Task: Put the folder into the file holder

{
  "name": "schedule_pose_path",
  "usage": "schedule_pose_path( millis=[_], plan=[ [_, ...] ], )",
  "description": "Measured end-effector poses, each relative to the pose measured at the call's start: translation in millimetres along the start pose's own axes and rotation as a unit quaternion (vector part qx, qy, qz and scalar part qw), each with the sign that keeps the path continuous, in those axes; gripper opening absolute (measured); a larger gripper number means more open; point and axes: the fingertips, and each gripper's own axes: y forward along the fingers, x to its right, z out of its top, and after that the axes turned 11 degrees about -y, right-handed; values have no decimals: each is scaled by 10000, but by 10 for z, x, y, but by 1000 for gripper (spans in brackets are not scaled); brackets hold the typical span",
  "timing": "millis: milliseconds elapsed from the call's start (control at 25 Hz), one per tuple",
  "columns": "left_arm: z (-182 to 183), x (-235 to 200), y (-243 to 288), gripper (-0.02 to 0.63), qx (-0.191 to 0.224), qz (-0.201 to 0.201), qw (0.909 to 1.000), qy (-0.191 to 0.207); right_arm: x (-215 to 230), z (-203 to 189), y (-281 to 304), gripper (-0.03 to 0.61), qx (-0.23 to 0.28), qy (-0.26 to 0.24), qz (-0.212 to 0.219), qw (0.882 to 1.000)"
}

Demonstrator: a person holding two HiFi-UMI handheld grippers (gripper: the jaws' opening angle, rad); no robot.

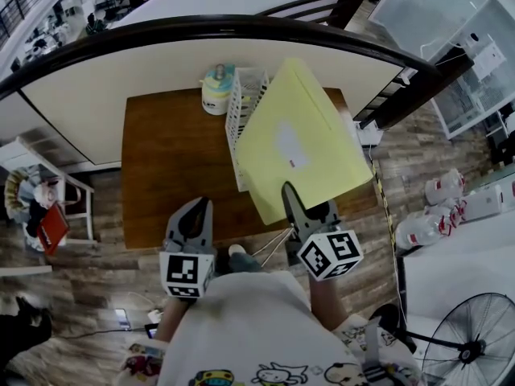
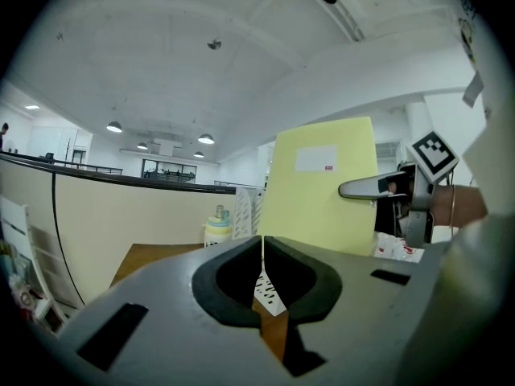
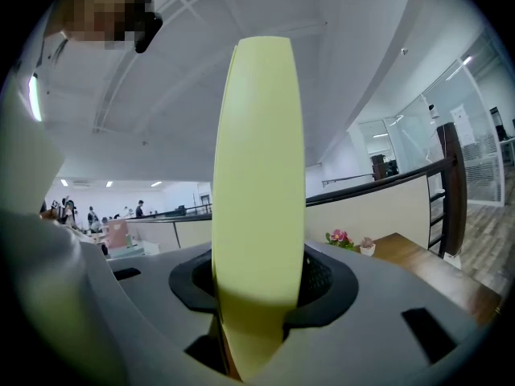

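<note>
A pale yellow folder (image 1: 298, 139) with a white label is held up in the air above the table, tilted, with my right gripper (image 1: 302, 207) shut on its near edge. Seen edge-on in the right gripper view, the folder (image 3: 257, 199) fills the gap between the jaws. The white slatted file holder (image 1: 240, 107) stands on the brown table (image 1: 173, 163), its right part hidden behind the folder. My left gripper (image 1: 193, 219) hangs over the table's near edge, jaws shut and empty (image 2: 263, 252). From the left gripper view the folder (image 2: 322, 191) stands upright beside the file holder (image 2: 248, 207).
A small round yellow-and-teal container (image 1: 218, 88) sits at the table's far edge next to the file holder. A curved dark railing (image 1: 241, 26) runs behind the table. Plastic bottles (image 1: 438, 207) lie on the floor to the right, and a fan (image 1: 475, 340) stands at lower right.
</note>
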Motion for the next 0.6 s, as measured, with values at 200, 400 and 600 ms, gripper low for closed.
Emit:
schedule_pose_path(
  millis=[200,400,600],
  plan=[
    [-12,26,73,11,-20,25,10000,-9,161,-22,104,170,-7,12,-106,9999],
    [-25,32,129,11,-37,85,10000,-9,254,-12,260,170,40,31,-134,9999],
    [-10,39,207,11,-60,116,9999,-41,272,61,470,170,100,-57,-73,9999]
  ],
)
